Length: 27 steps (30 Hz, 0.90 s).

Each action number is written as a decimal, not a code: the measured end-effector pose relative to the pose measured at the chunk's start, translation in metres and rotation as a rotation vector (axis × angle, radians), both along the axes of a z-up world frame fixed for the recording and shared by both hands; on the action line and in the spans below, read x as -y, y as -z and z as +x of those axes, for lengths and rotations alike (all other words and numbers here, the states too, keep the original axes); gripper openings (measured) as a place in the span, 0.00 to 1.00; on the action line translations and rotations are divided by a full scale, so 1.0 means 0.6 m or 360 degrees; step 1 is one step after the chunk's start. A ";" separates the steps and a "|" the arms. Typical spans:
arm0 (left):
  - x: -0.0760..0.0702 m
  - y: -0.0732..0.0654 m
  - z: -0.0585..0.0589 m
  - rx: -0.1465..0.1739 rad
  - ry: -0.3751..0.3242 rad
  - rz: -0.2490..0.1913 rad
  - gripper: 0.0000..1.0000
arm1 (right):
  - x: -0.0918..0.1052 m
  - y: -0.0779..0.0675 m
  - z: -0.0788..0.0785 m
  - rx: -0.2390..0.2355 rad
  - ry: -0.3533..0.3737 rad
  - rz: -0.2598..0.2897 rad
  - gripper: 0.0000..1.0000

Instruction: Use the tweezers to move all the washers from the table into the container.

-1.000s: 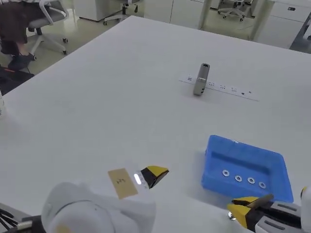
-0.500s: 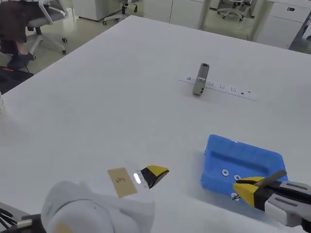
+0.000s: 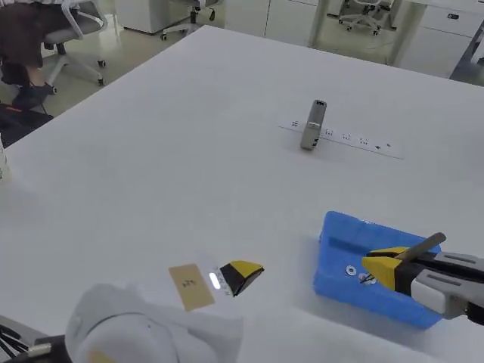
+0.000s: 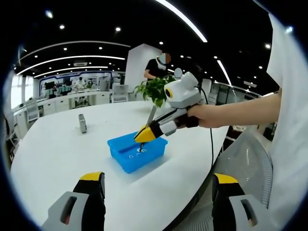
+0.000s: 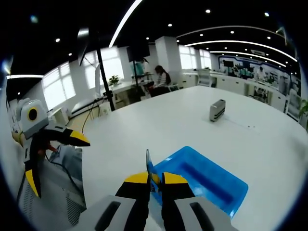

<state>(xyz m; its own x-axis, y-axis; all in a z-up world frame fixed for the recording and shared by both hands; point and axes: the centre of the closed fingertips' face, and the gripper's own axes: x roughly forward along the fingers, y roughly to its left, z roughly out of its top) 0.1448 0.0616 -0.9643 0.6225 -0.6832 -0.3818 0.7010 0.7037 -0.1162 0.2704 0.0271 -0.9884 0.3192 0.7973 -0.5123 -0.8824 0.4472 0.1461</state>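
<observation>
Right tongs (image 3: 376, 266) clamping tweezers (image 3: 423, 245) pointing into tray (image 3: 339, 227) by washers (image 3: 351, 270), left tongs (image 4: 158, 183) gaping wide, hovering left of tray.

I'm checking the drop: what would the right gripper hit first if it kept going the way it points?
Probably the container floor: the right gripper points its tweezers down into it, tips close by the washers. Depth is unclear, so a washer might come first.
</observation>
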 end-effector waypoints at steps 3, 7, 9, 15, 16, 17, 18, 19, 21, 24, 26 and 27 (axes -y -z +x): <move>-0.001 0.001 0.000 -0.0003 0.0001 0.0004 0.94 | -0.004 0.011 0.014 -0.0010 -0.0004 -0.0025 0.04; -0.001 0.001 0.000 -0.0002 0.0000 0.0005 0.94 | -0.009 0.022 0.028 -0.0026 -0.0003 -0.0042 0.04; -0.001 0.001 0.000 -0.0003 0.0000 0.0001 0.94 | -0.012 0.033 0.036 -0.0038 -0.0006 -0.0065 0.05; 0.001 0.002 -0.001 -0.0008 0.0015 0.0010 0.94 | -0.021 0.056 0.050 -0.0067 -0.0011 -0.0098 0.05; 0.001 0.002 -0.001 -0.0009 0.0017 0.0008 0.94 | -0.023 0.059 0.054 -0.0073 -0.0007 -0.0100 0.05; 0.002 0.002 -0.001 -0.0008 0.0020 0.0005 0.94 | -0.024 0.060 0.056 -0.0078 -0.0006 -0.0097 0.05; 0.003 0.001 -0.001 -0.0009 0.0021 0.0001 0.94 | -0.027 0.062 0.058 -0.0090 -0.0002 -0.0091 0.05; 0.003 0.001 0.000 -0.0010 0.0021 0.0000 0.94 | -0.029 0.063 0.059 -0.0096 -0.0001 -0.0088 0.05; 0.003 0.002 0.000 -0.0009 0.0026 0.0007 0.94 | -0.033 0.068 0.062 -0.0108 -0.0004 -0.0087 0.05; 0.002 0.002 0.000 -0.0011 0.0026 0.0007 0.94 | -0.038 0.077 0.065 -0.0122 -0.0009 -0.0100 0.05; 0.001 0.002 0.001 -0.0011 0.0021 0.0005 0.94 | -0.039 0.080 0.067 -0.0129 -0.0007 -0.0102 0.05; 0.000 0.002 0.001 -0.0012 0.0019 0.0006 0.94 | -0.040 0.083 0.068 -0.0138 -0.0006 -0.0102 0.05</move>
